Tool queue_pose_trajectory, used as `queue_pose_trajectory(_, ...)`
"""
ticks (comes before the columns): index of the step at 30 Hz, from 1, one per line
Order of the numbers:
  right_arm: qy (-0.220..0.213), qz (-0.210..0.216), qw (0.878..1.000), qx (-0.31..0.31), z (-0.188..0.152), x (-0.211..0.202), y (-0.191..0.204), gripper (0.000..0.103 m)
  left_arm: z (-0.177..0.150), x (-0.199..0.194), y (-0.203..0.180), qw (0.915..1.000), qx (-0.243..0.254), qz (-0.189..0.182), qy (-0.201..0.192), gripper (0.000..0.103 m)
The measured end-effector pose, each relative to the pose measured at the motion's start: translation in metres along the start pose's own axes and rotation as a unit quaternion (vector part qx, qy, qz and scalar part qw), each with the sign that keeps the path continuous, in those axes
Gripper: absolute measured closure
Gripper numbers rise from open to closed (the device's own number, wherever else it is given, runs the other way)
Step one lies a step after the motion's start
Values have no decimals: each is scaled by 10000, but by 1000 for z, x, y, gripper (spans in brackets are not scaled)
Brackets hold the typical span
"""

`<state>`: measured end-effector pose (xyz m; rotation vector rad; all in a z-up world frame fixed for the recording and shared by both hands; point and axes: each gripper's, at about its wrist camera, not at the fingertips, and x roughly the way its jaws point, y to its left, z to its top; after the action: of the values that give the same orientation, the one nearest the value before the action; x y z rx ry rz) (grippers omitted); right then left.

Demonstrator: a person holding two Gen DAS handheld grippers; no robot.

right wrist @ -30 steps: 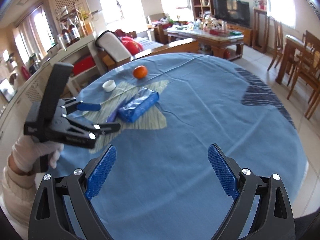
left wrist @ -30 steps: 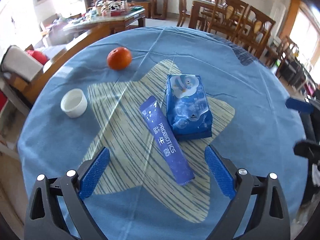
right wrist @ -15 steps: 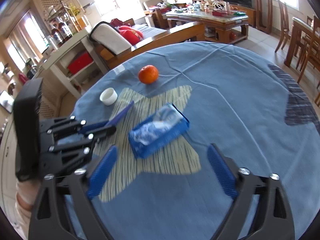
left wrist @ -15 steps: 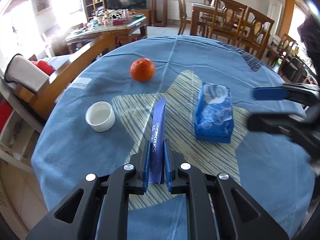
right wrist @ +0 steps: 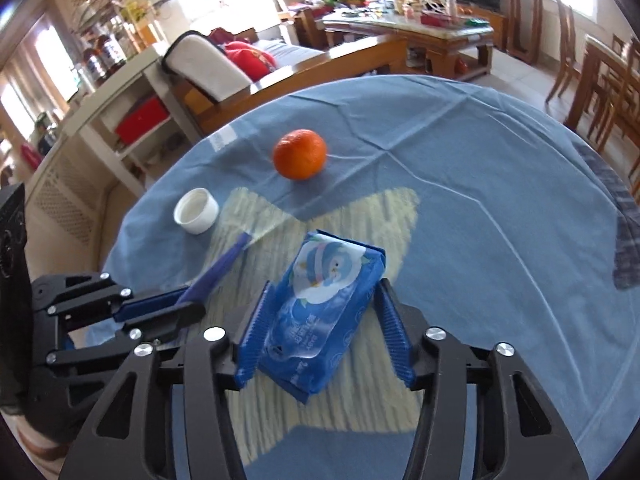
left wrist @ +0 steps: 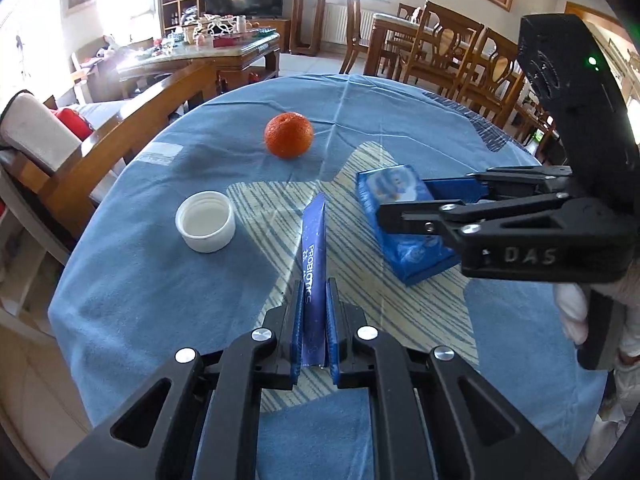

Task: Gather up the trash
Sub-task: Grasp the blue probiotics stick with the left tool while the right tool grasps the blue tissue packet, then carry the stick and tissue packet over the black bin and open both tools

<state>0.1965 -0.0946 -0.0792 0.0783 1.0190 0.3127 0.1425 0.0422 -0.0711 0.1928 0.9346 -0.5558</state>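
My left gripper point(left wrist: 313, 320) is shut on the near end of a long blue probiotics sachet point(left wrist: 313, 248), which sticks out forward, edge up, over the blue tablecloth. The sachet also shows in the right wrist view point(right wrist: 218, 276), held by the left gripper point(right wrist: 188, 306). My right gripper point(right wrist: 324, 320) has its two blue fingers on either side of a blue wipes pack point(right wrist: 324, 300), close to its sides; the pack lies on the cloth. In the left wrist view the right gripper point(left wrist: 404, 204) reaches over the wipes pack point(left wrist: 404, 224).
An orange point(left wrist: 289, 135) point(right wrist: 300, 154) sits farther back on the round table point(left wrist: 160, 280). A white bottle cap point(left wrist: 205, 221) point(right wrist: 196, 210) lies to the left near the table's edge. Wooden chairs point(left wrist: 460, 52) and a cluttered coffee table point(left wrist: 208, 48) stand beyond.
My left gripper closed on the sachet and turned it edge up. My right gripper moved in from far off and now straddles the wipes pack, its fingers narrowed toward it.
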Motion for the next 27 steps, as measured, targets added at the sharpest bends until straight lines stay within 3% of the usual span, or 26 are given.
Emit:
queue_pose_trajectory(5, -135, -147, 9992, -333, -1, 1, 12, 75, 0, 0, 1, 9999, -6, 115, -15, 92)
queue_pose_trajectory(9, -262, 1, 9993, -269, -4, -5, 9, 84, 0, -2, -2, 9997, 37, 231, -69, 92)
queue_pose_trajectory(12, -482, 147, 9986, -140, -10, -22, 4, 90, -1, -11, -5, 9991, 85, 293, -296, 92)
queue_pose_trajectory(16, -750, 365, 9965, -21, -23, -47, -2, 90, -4, -26, -10, 9961, 226, 471, -711, 92)
queue_pose_trajectory(27, -1365, 485, 9890, 284, -73, -130, -38, 90, -14, -63, -55, 9868, 291, -267, -1568, 92)
